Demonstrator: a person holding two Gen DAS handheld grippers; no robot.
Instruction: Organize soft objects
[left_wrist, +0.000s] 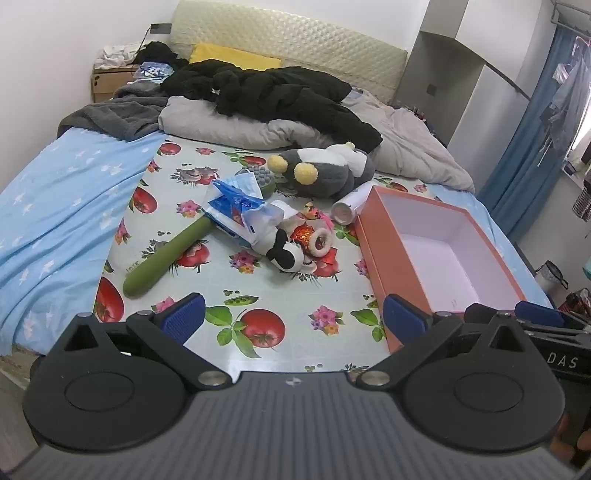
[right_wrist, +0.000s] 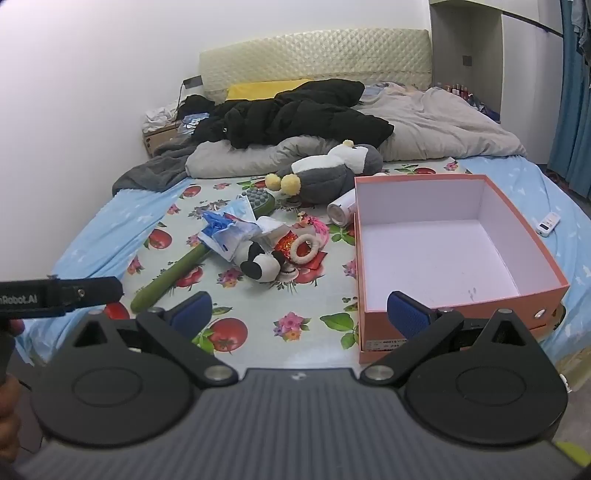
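Both grippers hover over the near end of the bed, tilted downward toward the fruit-print cloth (left_wrist: 295, 258). The left gripper (left_wrist: 291, 319) has its blue pads wide apart with nothing between them; the right gripper (right_wrist: 299, 314) is spread just as wide and empty, its right finger in front of the near wall of the orange box (right_wrist: 461, 306).

The soft toys lie mid-cloth, left of the box: a black-and-white plush (left_wrist: 286, 254) and a grey plush (left_wrist: 328, 171) behind it. A blue-and-white packet (left_wrist: 236, 210) covers part of the green massage stick (left_wrist: 162, 258). The small red and pink items around the fluffy ring (left_wrist: 320, 242) are too jumbled to identify.
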